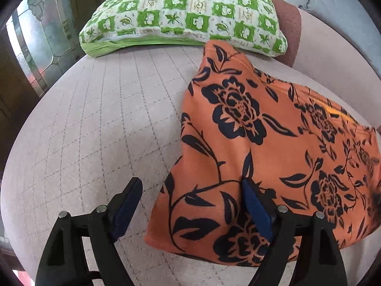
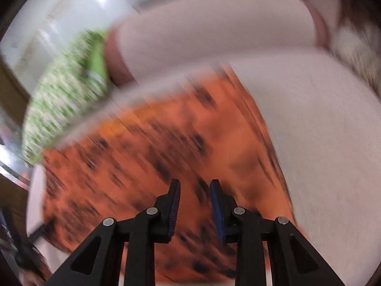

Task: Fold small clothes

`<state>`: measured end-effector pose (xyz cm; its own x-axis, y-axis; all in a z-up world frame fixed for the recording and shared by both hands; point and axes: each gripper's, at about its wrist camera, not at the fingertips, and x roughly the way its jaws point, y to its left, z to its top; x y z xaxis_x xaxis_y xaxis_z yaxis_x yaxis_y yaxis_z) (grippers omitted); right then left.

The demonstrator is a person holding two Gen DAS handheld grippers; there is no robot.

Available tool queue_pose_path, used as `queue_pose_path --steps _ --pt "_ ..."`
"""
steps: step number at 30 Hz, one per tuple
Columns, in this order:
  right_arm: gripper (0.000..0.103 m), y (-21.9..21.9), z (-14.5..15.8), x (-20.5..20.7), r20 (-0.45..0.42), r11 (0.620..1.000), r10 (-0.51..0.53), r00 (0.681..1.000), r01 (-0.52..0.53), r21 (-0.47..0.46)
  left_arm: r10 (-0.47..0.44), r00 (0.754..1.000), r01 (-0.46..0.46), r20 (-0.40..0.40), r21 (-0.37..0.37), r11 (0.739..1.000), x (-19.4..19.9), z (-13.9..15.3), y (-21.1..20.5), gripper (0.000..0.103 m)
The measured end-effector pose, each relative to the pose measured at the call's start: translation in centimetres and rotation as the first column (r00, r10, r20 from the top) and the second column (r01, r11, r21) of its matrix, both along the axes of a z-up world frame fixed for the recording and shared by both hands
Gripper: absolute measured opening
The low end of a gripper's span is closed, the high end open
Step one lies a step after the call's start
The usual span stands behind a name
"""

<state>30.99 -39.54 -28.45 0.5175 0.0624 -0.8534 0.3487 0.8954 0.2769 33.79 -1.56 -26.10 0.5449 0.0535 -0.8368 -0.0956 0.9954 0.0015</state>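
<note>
A pale pinkish quilted surface (image 1: 95,124) fills the foreground, stitched in a grid of diamonds, daylight falling soft and even across it. At its far edge lies a green-and-white patterned pillow (image 1: 183,14), printed with leaves and little squares. Behind the pillow's right end, a reddish-brown cushioned edge (image 1: 289,28) shows, and past that some grey-blue fabric (image 1: 333,0) in the far right corner. Off the left edge stands a dark wooden door frame with leaded, patterned glass (image 1: 40,40), bright with outside light. The right wrist view is smeared with blur, showing a pale wall (image 2: 59,12) up left.
</note>
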Motion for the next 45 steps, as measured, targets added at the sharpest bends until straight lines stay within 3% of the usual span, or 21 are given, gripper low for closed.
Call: queue_pose_path --steps 1,2,4,8,10,11,13,15,18,20,24,29,33,34,35,37,39,41,42,43,45 --pt "0.028 -0.5 -0.9 -0.5 -0.01 1.0 -0.003 1.0 0.003 0.017 0.013 1.0 -0.013 0.016 -0.001 1.0 -0.3 0.4 -0.1 0.086" --pt "0.028 -0.7 -0.7 -1.6 0.047 1.0 -0.007 0.999 0.006 0.03 0.028 0.999 -0.029 0.041 0.001 1.0 -1.0 1.0 -0.1 0.085" --pt "0.028 -1.0 0.9 -2.8 0.062 0.998 -0.017 0.998 0.013 0.069 0.021 0.998 -0.019 0.066 -0.035 0.999 -1.5 1.9 -0.7 0.085" --pt "0.034 -2.4 3.4 -7.4 0.199 0.961 -0.06 0.978 0.003 0.276 0.007 0.997 0.0 0.071 -0.094 0.996 -3.0 2.7 -1.8 0.085" --pt "0.079 -3.2 3.8 -10.1 0.235 0.945 -0.089 0.968 0.007 0.328 0.02 0.998 -0.013 0.065 -0.109 0.994 -4.0 2.6 -1.6 0.085" --pt "0.082 -3.2 3.8 -11.5 0.263 0.938 -0.126 0.957 0.029 0.346 0.035 0.998 -0.028 0.061 -0.122 0.992 -4.6 2.5 -1.2 0.085" --pt "0.083 -3.8 3.7 -13.7 0.301 0.924 -0.186 0.935 0.063 0.376 0.076 0.996 -0.066 0.053 -0.162 0.985 -6.0 2.0 0.1 0.085" --pt "0.083 -4.1 3.0 -13.7 0.277 0.903 -0.186 0.943 0.053 0.427 0.133 0.991 -0.126 0.018 -0.219 0.967 -7.5 1.0 1.8 0.085" --pt "0.083 -4.7 0.5 -13.8 0.183 0.816 -0.236 0.954 0.093 0.57 0.197 0.979 -0.205 -0.058 -0.368 0.907 -9.1 -0.5 3.9 0.085" --pt "0.083 -4.6 -1.0 -13.8 0.131 0.772 -0.259 0.957 0.123 0.623 0.229 0.97 -0.24 -0.076 -0.419 0.876 -9.9 -1.3 4.4 0.086" --pt "0.082 -4.6 -2.7 -13.4 0.097 0.754 -0.277 0.956 0.154 0.638 0.218 0.973 -0.224 -0.07 -0.483 0.846 -8.5 -1.4 3.6 0.092" --pt "0.082 -5.0 -4.8 -12.2 0.051 0.686 -0.325 0.944 0.198 0.7 0.257 0.966 -0.233 -0.024 -0.508 0.829 -5.5 -1.6 2.9 0.097" --pt "0.082 -5.1 -5.1 -10.5 0.073 0.691 -0.34 0.938 0.196 0.696 0.242 0.97 -0.187 0.02 -0.575 0.796 -3.7 -1.9 2.2 0.096" --pt "0.082 -5.2 -5.2 -10.0 0.076 0.691 -0.353 0.932 0.205 0.694 0.241 0.97 -0.178 0.034 -0.578 0.797 -3.5 -1.9 1.9 0.09" --pt "0.083 -5.3 -5.2 -9.5 0.082 0.691 -0.364 0.928 0.21 0.692 0.238 0.971 -0.173 0.037 -0.58 0.796 -3.0 -2.0 1.8 0.073" --pt "0.083 -5.8 -5.2 -8.6 0.099 0.692 -0.38 0.92 0.211 0.69 0.236 0.971 -0.178 0.03 -0.567 0.804 -2.4 -2.3 1.5 0.052" --pt "0.081 -6.3 -5.4 -7.9 0.115 0.684 -0.41 0.905 0.221 0.695 0.24 0.97 -0.177 0.039 -0.562 0.808 -2.2 -2.6 1.6 0.048" --pt "0.073 -6.6 -5.5 -7.2 0.128 0.687 -0.424 0.897 0.226 0.69 0.241 0.97 -0.171 0.041 -0.588 0.791 -1.8 -2.6 1.7 0.048" --pt "0.059 -6.6 -5.5 -6.7 0.128 0.702 -0.416 0.9 0.229 0.674 0.244 0.969 -0.17 0.041 -0.607 0.777 -1.6 -2.8 1.8 0.049" --pt "0.03 -6.5 -5.6 -6.2 0.123 0.72 -0.403 0.907 0.231 0.654 0.252 0.967 -0.171 0.042 -0.627 0.76 -1.4 -2.9 1.9 0.05" --pt "0.022 -6.4 -6.5 -5.4 0.096 0.724 -0.374 0.923 0.225 0.652 0.26 0.964 -0.172 0.045 -0.642 0.747 -1.7 -3.1 2.2 0.05"
